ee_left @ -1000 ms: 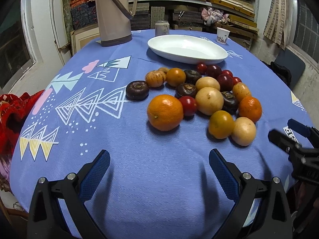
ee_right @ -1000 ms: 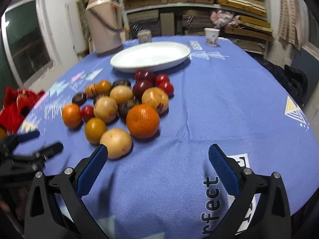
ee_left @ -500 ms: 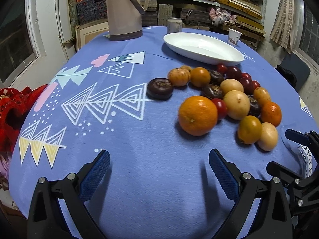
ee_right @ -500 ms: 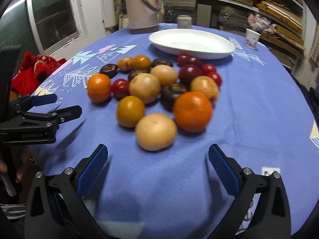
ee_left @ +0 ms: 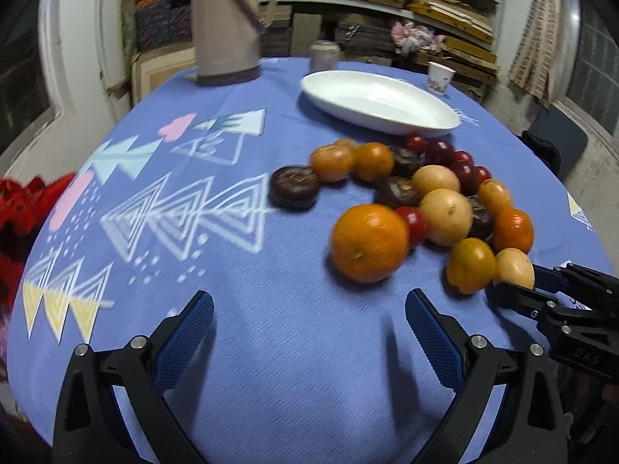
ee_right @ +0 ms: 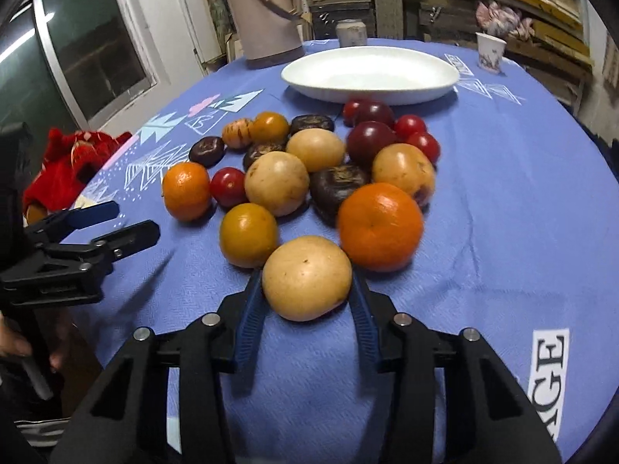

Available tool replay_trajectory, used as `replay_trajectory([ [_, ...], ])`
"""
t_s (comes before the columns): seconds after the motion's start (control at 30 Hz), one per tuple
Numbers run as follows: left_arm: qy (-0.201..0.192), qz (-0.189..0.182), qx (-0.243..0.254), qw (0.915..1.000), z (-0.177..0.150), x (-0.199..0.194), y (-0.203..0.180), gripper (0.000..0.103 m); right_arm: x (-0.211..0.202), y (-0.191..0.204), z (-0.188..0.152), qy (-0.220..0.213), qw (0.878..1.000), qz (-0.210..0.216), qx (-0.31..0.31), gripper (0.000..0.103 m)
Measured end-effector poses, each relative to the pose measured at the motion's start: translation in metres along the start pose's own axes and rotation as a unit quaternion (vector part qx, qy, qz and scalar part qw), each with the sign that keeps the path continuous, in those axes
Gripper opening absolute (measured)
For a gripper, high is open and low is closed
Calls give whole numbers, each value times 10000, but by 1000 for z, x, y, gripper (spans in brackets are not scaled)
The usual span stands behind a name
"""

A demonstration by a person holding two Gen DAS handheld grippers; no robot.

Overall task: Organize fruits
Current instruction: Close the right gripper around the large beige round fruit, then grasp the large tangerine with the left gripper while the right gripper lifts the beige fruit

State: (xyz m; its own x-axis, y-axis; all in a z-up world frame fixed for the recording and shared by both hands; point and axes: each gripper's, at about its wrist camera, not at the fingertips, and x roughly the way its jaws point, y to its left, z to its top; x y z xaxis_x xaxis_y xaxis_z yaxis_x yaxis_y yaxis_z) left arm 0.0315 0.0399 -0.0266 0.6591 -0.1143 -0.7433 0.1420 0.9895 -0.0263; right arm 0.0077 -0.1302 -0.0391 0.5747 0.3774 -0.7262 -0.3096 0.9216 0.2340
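A pile of fruit lies on the blue tablecloth (ee_right: pixel 503 178): oranges, tan round fruits, red plums and dark brown ones. My right gripper (ee_right: pixel 307 282) is shut on the nearest tan fruit (ee_right: pixel 307 276), which rests on the cloth beside a big orange (ee_right: pixel 381 226). It also shows in the left wrist view (ee_left: pixel 520 286) around that tan fruit (ee_left: pixel 512 266). My left gripper (ee_left: pixel 309 332) is open and empty over bare cloth, short of a large orange (ee_left: pixel 369 243). An empty white oval plate (ee_right: pixel 371 73) stands behind the pile.
A tall beige thermos (ee_left: pixel 226 23), a tin can (ee_left: pixel 324 55) and a paper cup (ee_left: pixel 440 77) stand at the table's far side. Red cloth (ee_right: pixel 69 166) hangs off the left edge. Shelves and a window ring the table.
My right gripper has moved forward and closed its fingers around the nearest tan fruit. My left gripper has shifted slightly left and stays open.
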Motion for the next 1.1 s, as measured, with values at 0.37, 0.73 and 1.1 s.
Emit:
replay_trajectory([
  [0.37,385,-497,-277,9976,18,32,3,79,-19,-16,-7,-199,9996,184,8,43],
  [0.73,127,-716,-53,9973,37,33,-3,43,-21,-27,5,-138,9985,534,13,43],
  [1.1,375,-745,6,9965,46,53,-5,60,-10,-25,7,21,9987,515,-9,43],
])
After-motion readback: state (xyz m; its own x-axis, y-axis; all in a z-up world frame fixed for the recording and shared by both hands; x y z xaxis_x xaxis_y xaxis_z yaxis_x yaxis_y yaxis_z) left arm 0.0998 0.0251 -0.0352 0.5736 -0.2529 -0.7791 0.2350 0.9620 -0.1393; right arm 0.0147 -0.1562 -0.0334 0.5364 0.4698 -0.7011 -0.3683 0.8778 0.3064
